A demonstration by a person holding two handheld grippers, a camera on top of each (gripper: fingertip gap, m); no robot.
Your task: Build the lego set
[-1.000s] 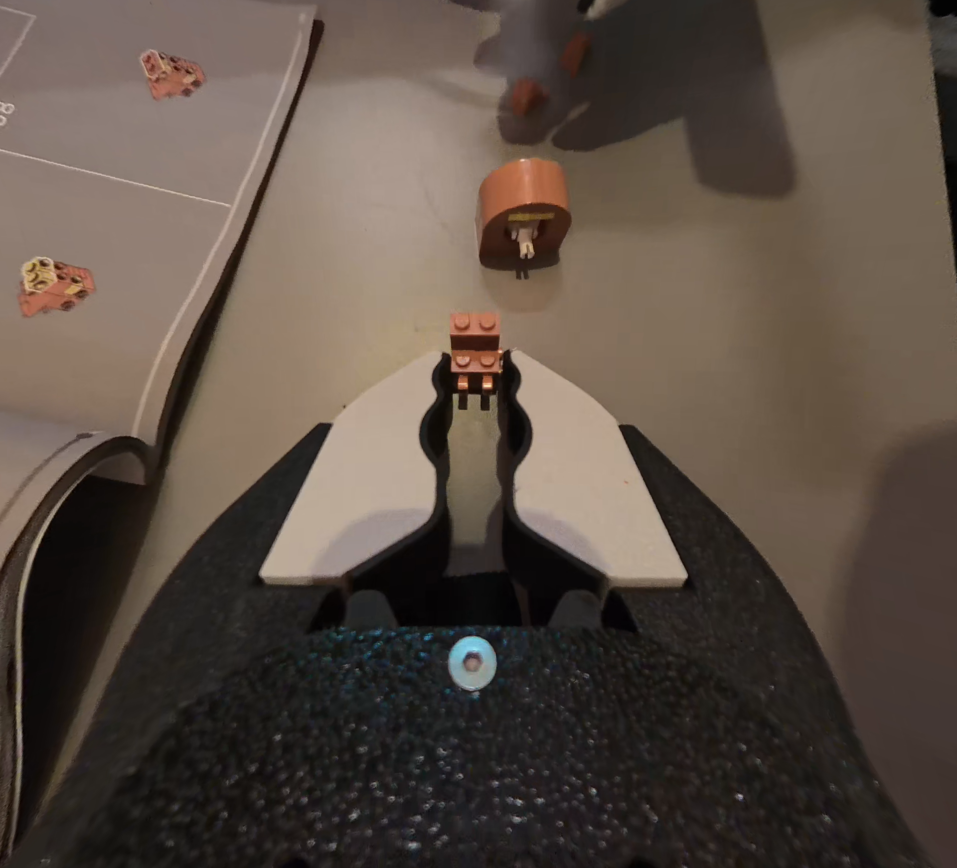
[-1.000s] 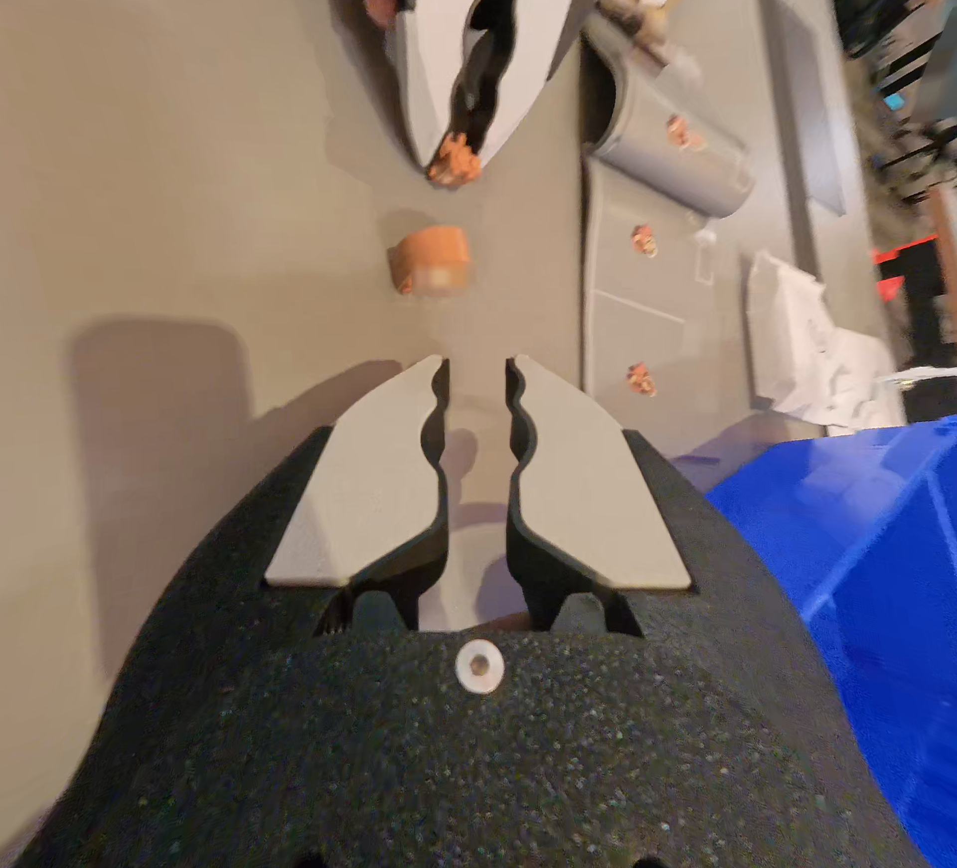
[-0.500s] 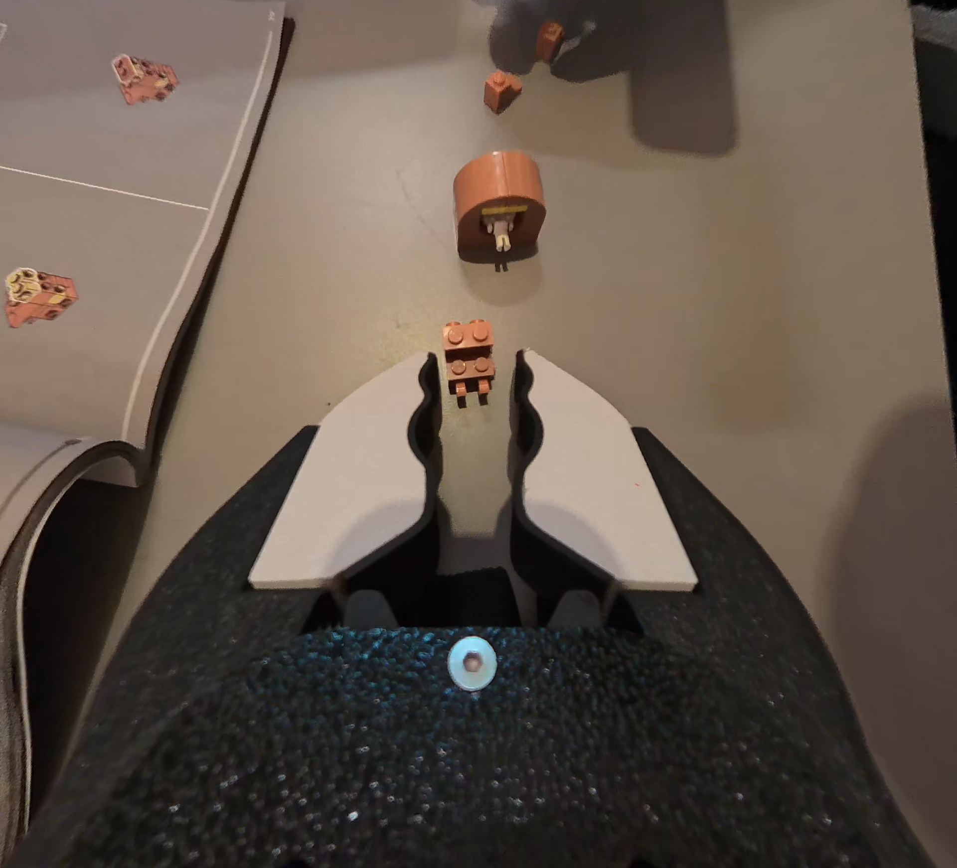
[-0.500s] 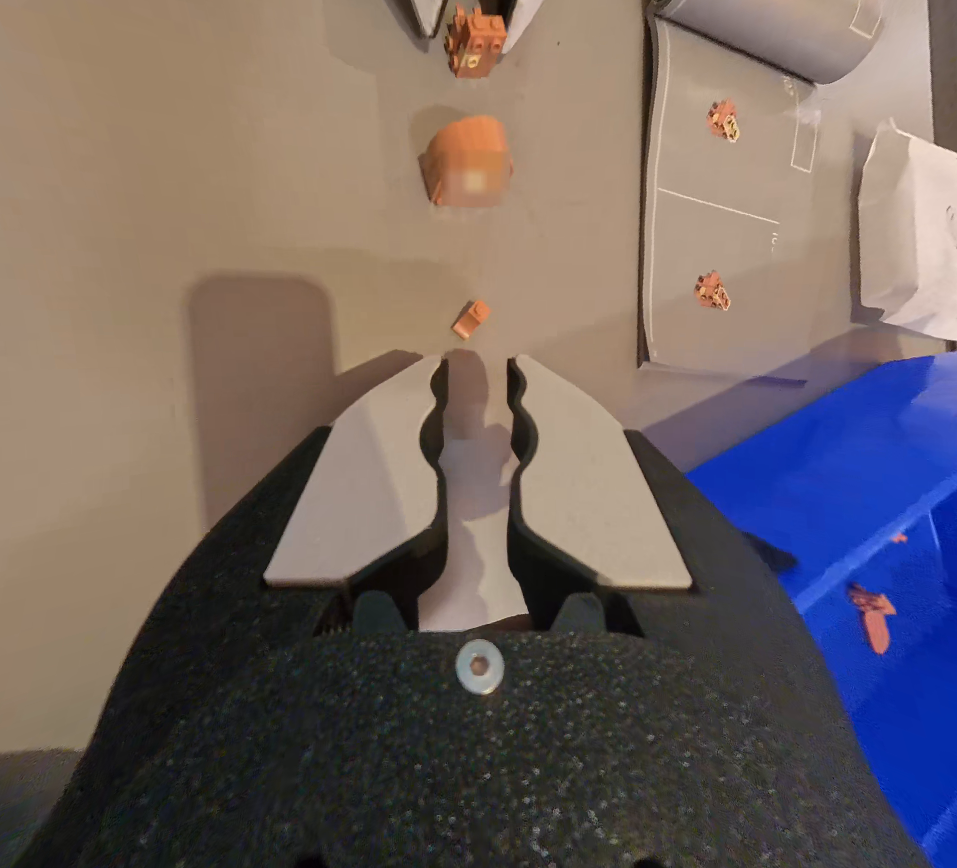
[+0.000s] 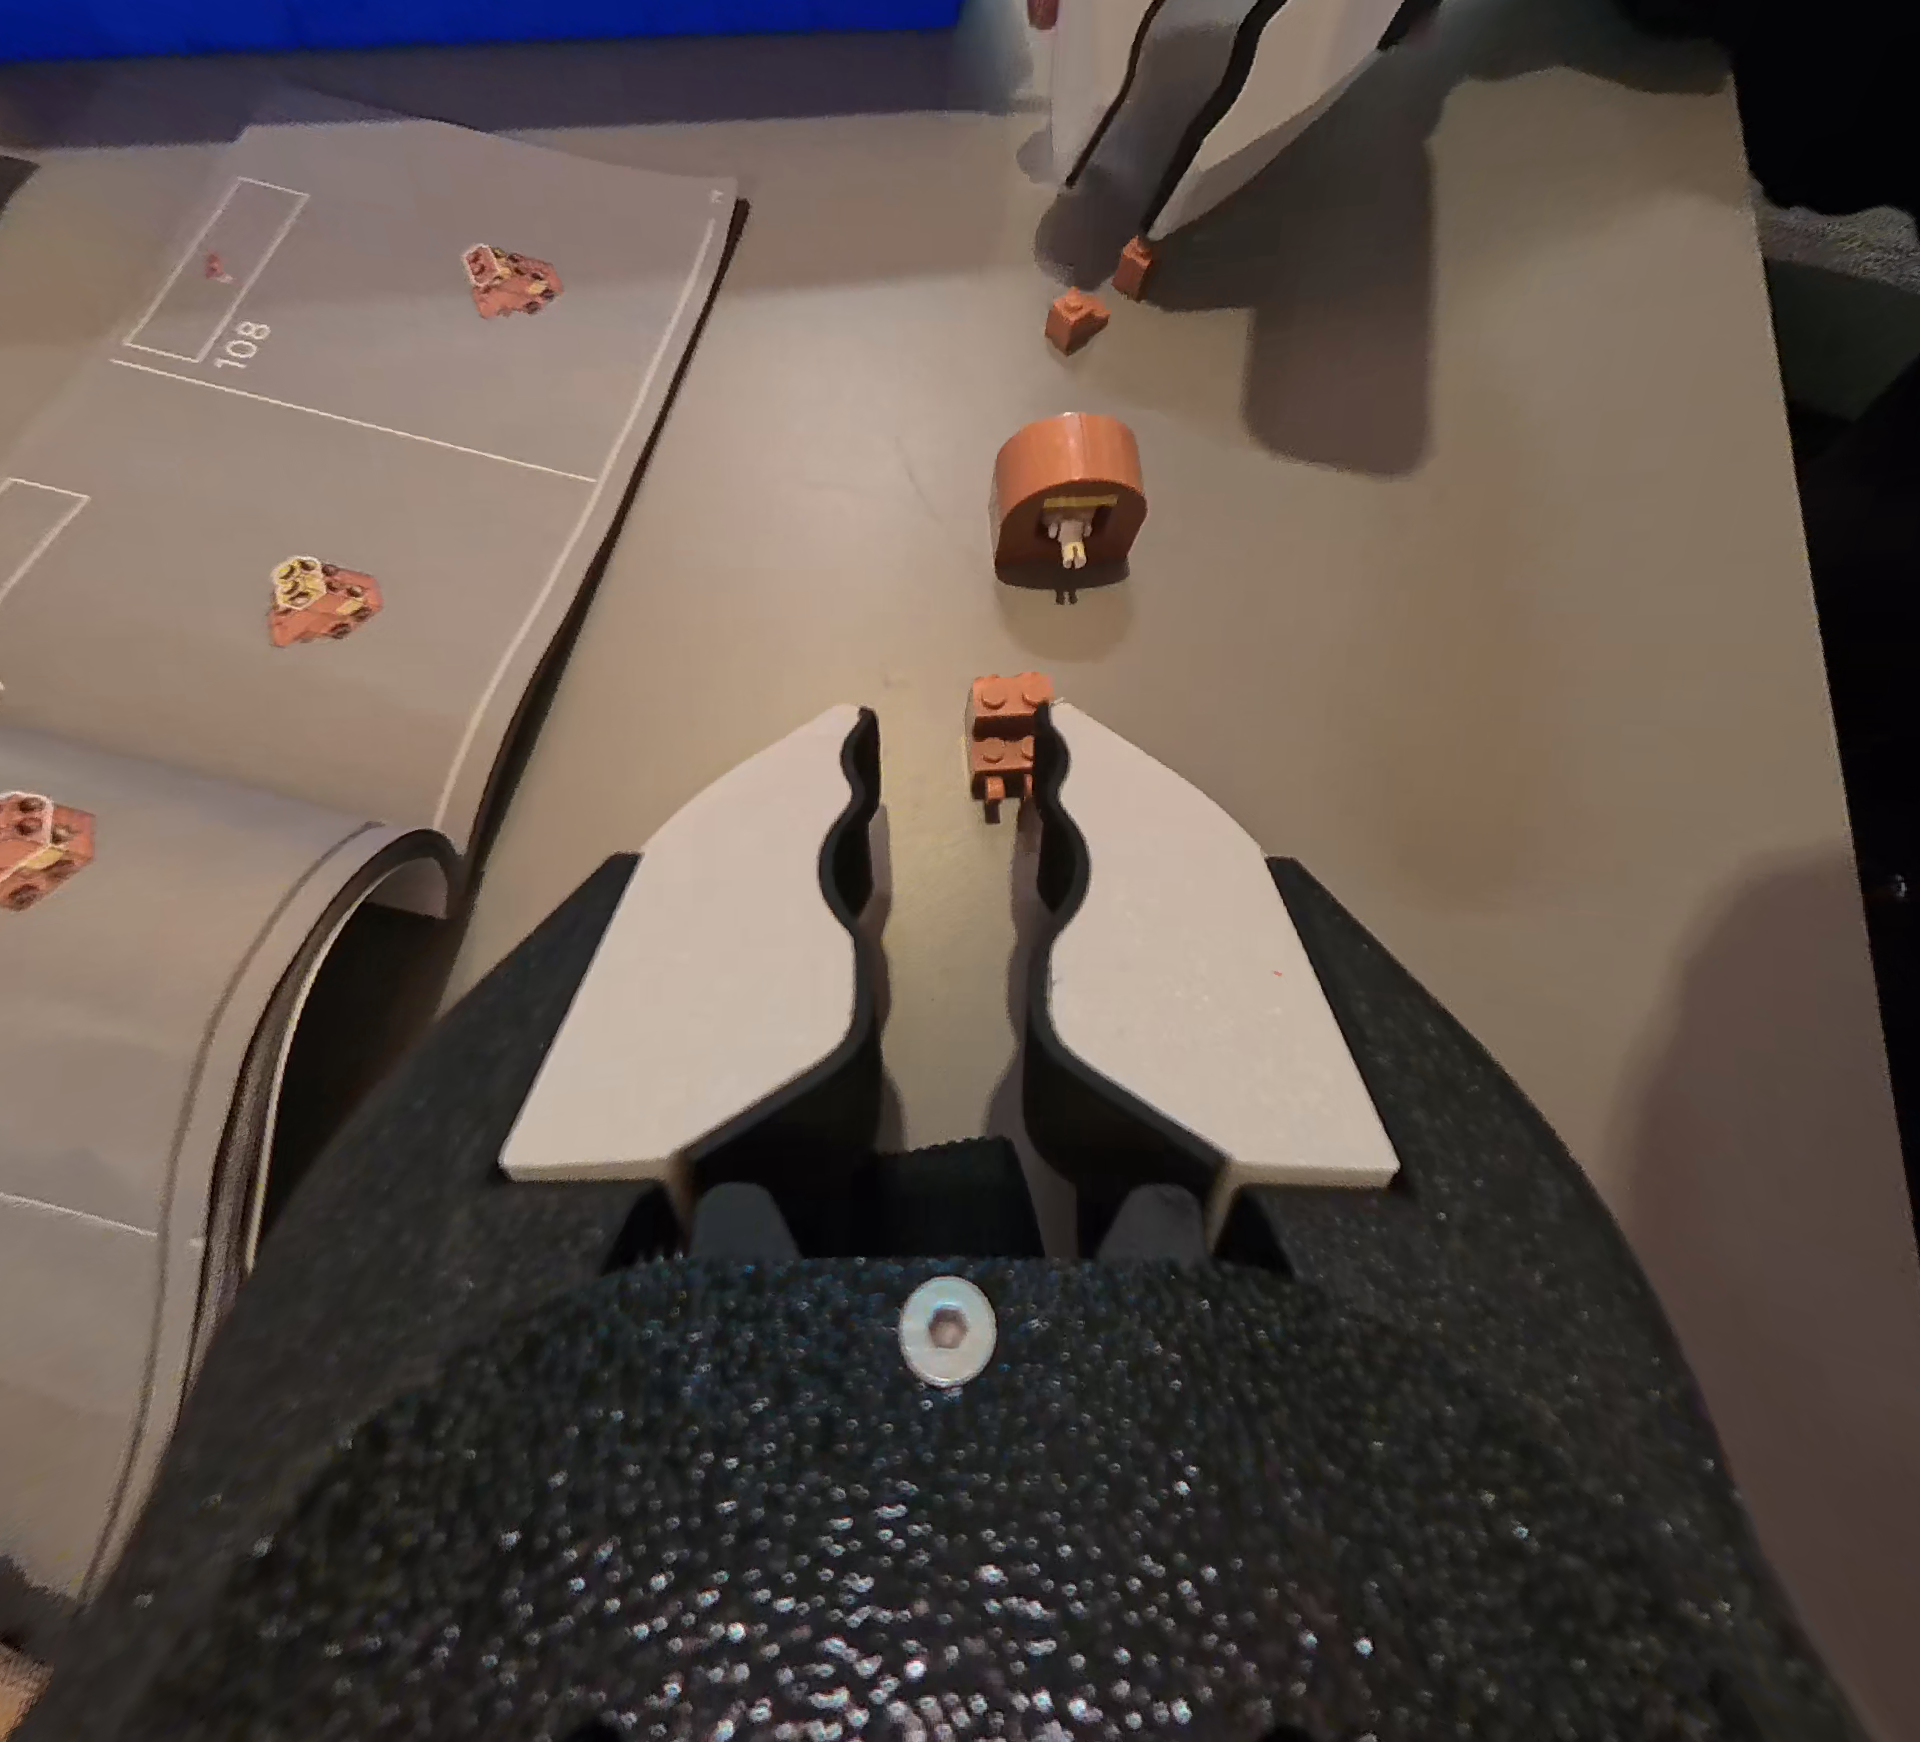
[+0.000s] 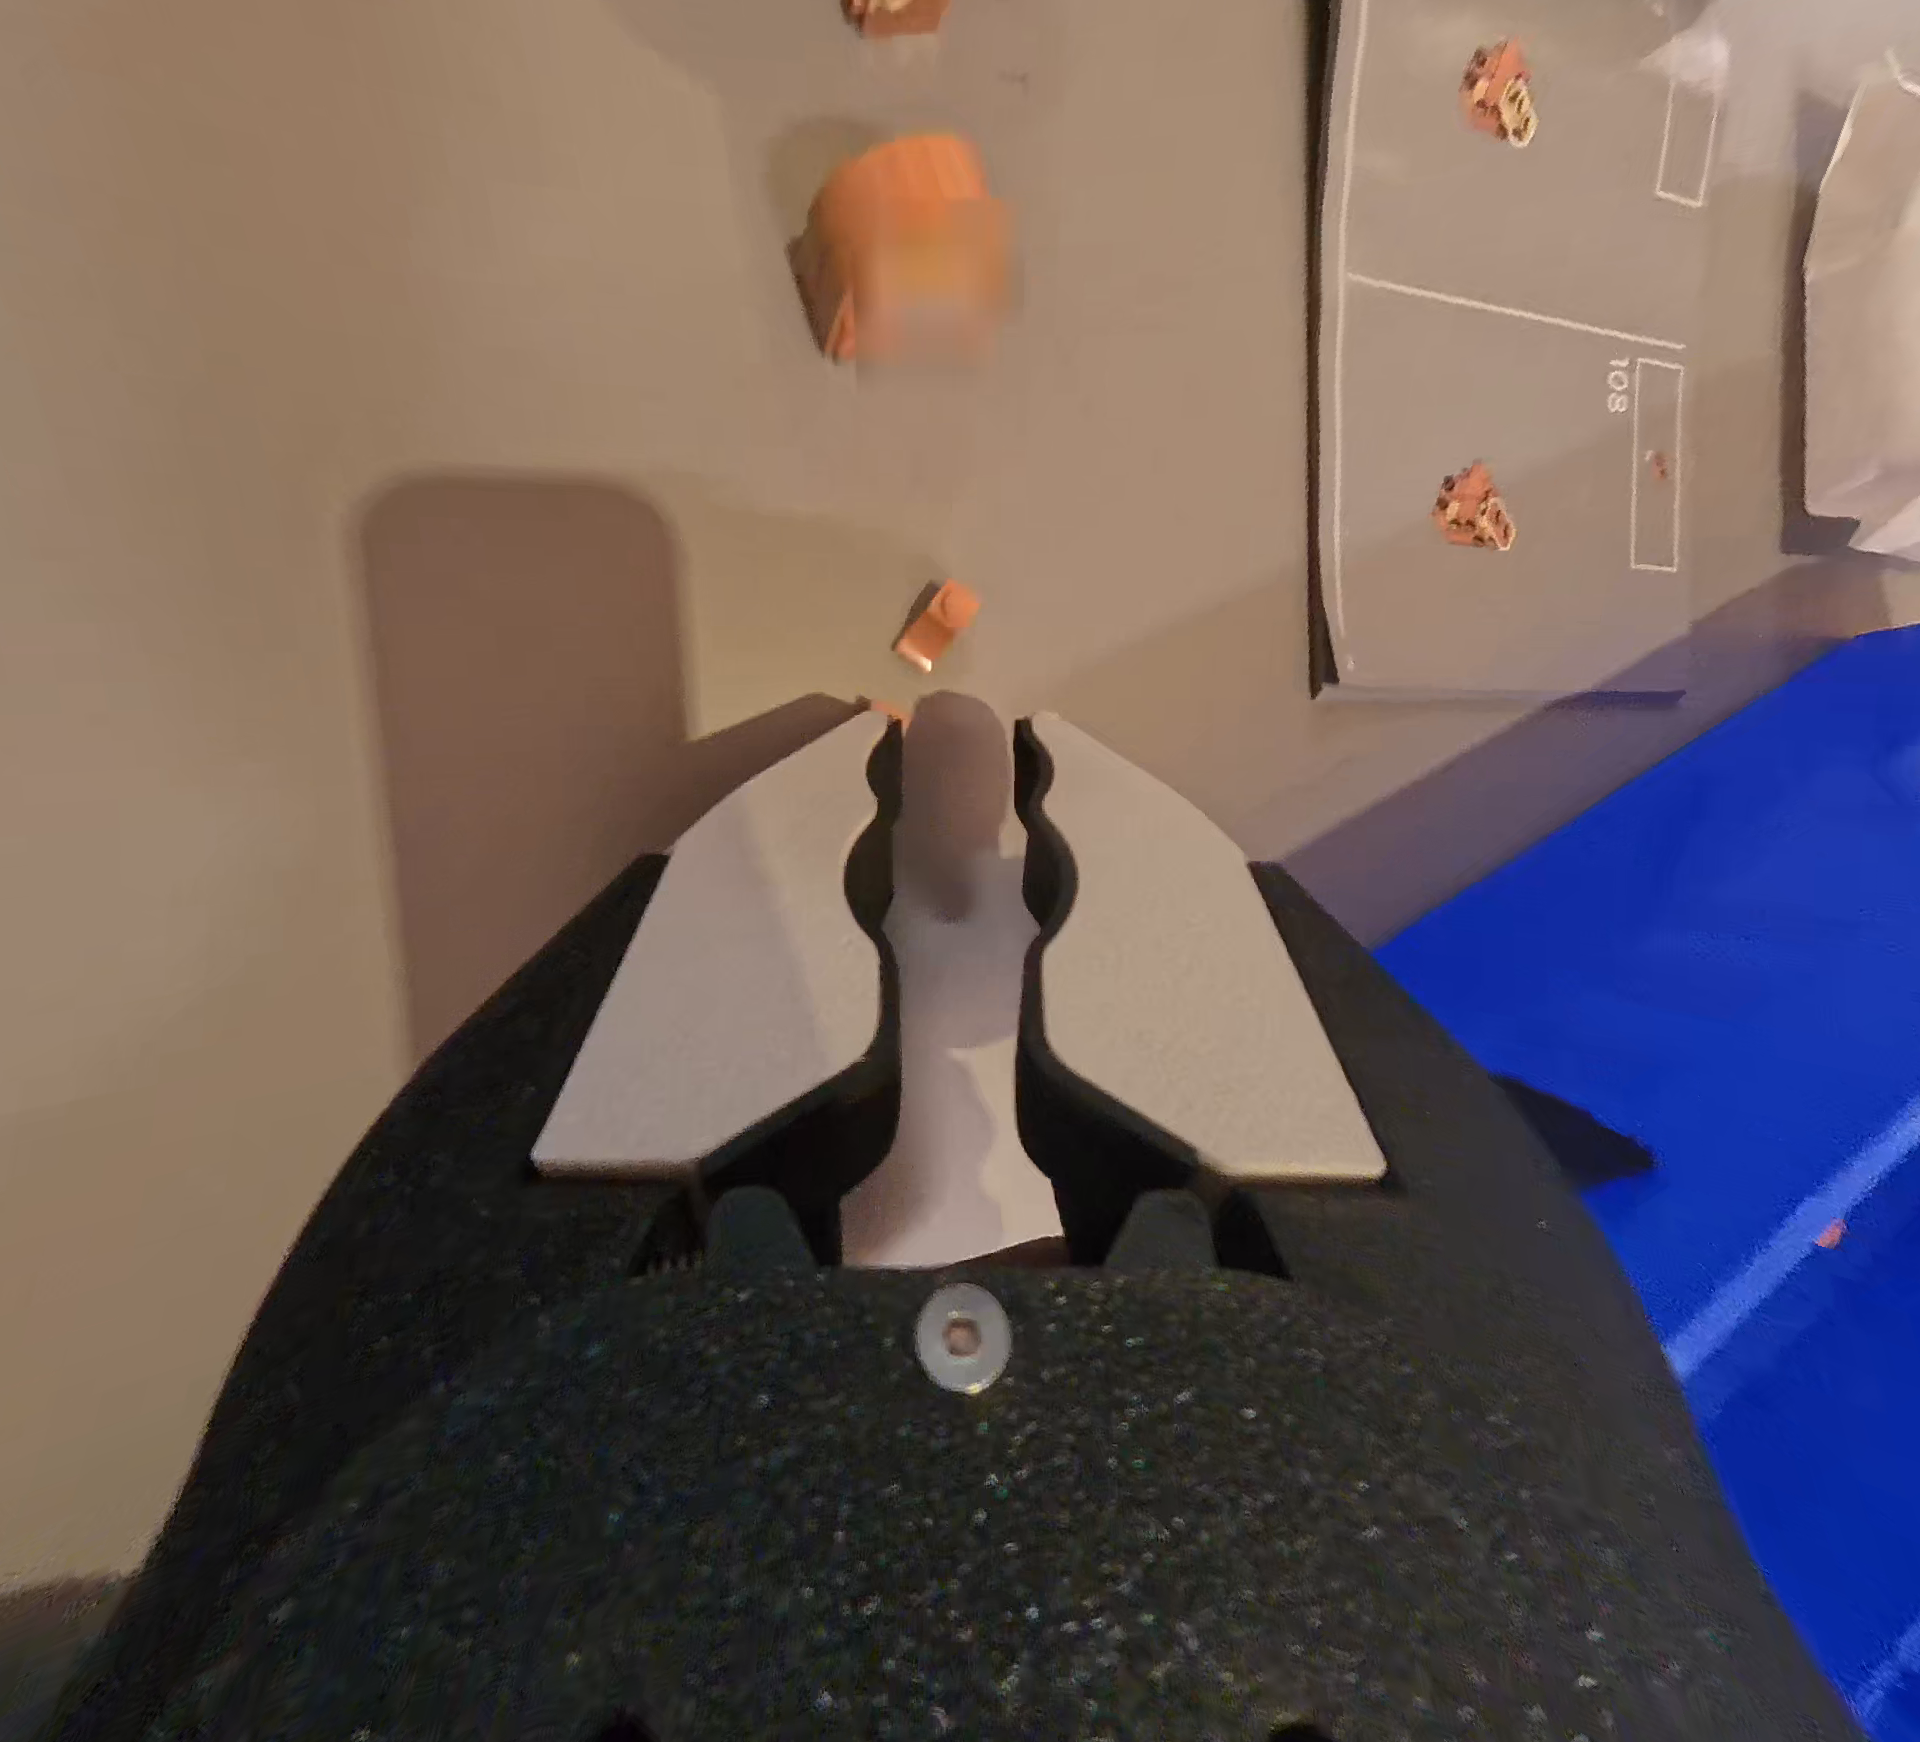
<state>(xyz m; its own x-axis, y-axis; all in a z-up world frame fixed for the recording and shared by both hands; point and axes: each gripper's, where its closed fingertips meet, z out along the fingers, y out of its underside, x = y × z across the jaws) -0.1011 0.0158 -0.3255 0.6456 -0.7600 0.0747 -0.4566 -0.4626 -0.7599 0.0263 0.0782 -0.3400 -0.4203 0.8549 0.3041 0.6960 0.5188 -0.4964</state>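
Jaws on the left gripper (image 5: pixel 954 736) sit open, right pad touching a small brown stacked brick piece (image 5: pixel 1006 736) on the grey table (image 5: pixel 1455 653); left pad's clear. Right gripper (image 6: pixel 951 726) is open too, a tiny brown single-stud brick (image 6: pixel 935 638) just past its tips, near a round brown block (image 5: pixel 1070 503).

My left gripper (image 5: pixel 956 736) sits low over the desk with its jaws parted, the right-hand finger (image 5: pixel 1049 747) up against a small brown piece and the other finger standing clear of it. My right gripper (image 6: pixel 951 726) is angled steeply down near the far edge, fingers apart, nothing clamped between them.
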